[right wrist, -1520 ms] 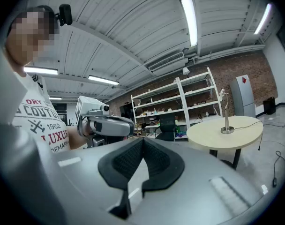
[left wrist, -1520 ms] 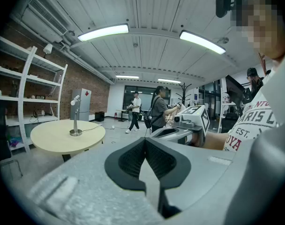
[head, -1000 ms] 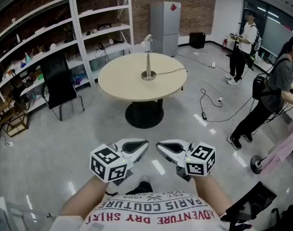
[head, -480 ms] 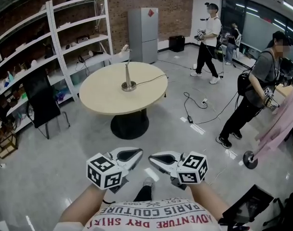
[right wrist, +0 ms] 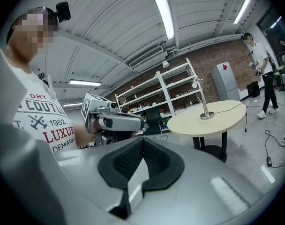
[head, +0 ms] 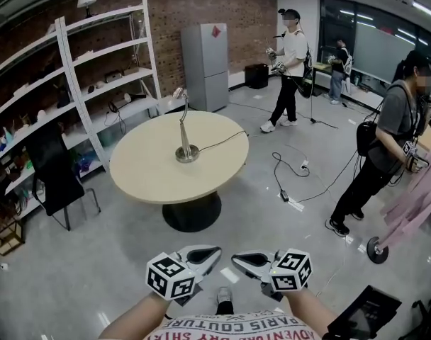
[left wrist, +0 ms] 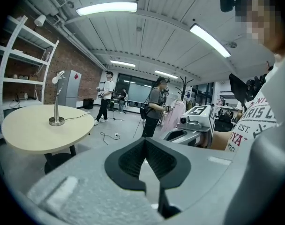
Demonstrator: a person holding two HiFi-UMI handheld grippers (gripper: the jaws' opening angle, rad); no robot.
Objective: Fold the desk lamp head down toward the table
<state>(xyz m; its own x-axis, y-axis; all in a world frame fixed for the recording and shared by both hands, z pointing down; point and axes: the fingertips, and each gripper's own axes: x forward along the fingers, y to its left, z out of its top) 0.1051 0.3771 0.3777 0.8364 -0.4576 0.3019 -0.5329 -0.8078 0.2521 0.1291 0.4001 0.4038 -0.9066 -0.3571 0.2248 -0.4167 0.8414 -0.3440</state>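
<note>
A silver desk lamp (head: 185, 132) stands upright on a round beige table (head: 152, 176), its small head (head: 178, 93) raised at the top of the stem and a black cord trailing off to the right. The lamp (left wrist: 56, 102) shows far off in the left gripper view, and the lamp (right wrist: 204, 104) likewise in the right gripper view. My left gripper (head: 214, 251) and right gripper (head: 237, 258) are held close to my chest at the bottom, tips pointing toward each other, far from the table. Both are shut with nothing between the jaws.
White shelving (head: 74, 98) lines the brick wall at left, with a black chair (head: 56, 183) before it. A grey fridge (head: 205, 66) stands behind the table. Cables (head: 293, 183) lie on the floor to the right. Several people (head: 385, 147) stand at right.
The table and lamp have come nearer and shifted left in the head view. Both grippers have dropped lower in the frame, still shut and side by side.
</note>
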